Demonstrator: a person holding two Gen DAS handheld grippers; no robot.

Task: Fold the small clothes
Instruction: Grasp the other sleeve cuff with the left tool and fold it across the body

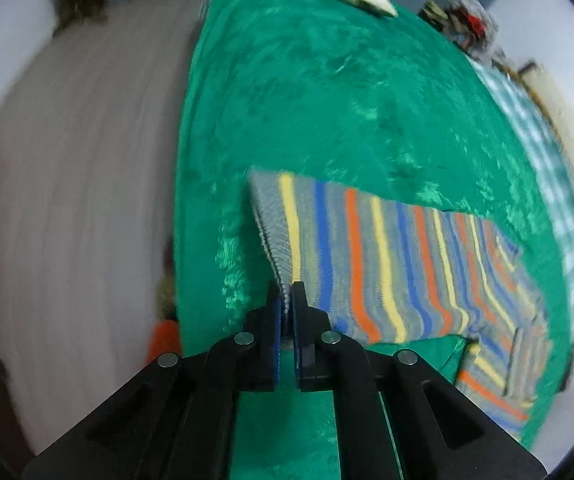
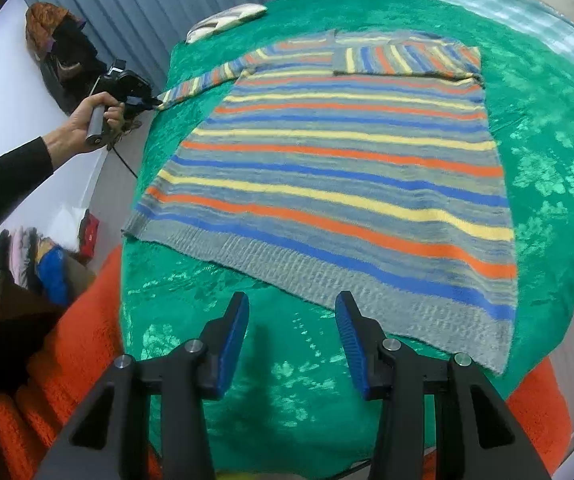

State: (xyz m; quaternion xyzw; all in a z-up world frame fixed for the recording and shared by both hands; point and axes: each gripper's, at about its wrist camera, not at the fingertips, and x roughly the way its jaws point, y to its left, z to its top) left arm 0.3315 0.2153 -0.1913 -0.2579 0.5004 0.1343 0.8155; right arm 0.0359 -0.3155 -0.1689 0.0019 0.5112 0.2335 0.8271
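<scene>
The left gripper (image 1: pixel 287 300) clenches the soft, floppy sweater's (image 2: pixel 339 168) sleeve cuff (image 1: pixel 283 276); the right gripper (image 2: pixel 293 320) hangs released near its hem.

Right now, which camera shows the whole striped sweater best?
The right wrist view: the striped sweater lies spread on the green blanket, hem to collar. The left wrist view shows only a blurred sleeve, its cuff pinched in the left tongs.
</scene>
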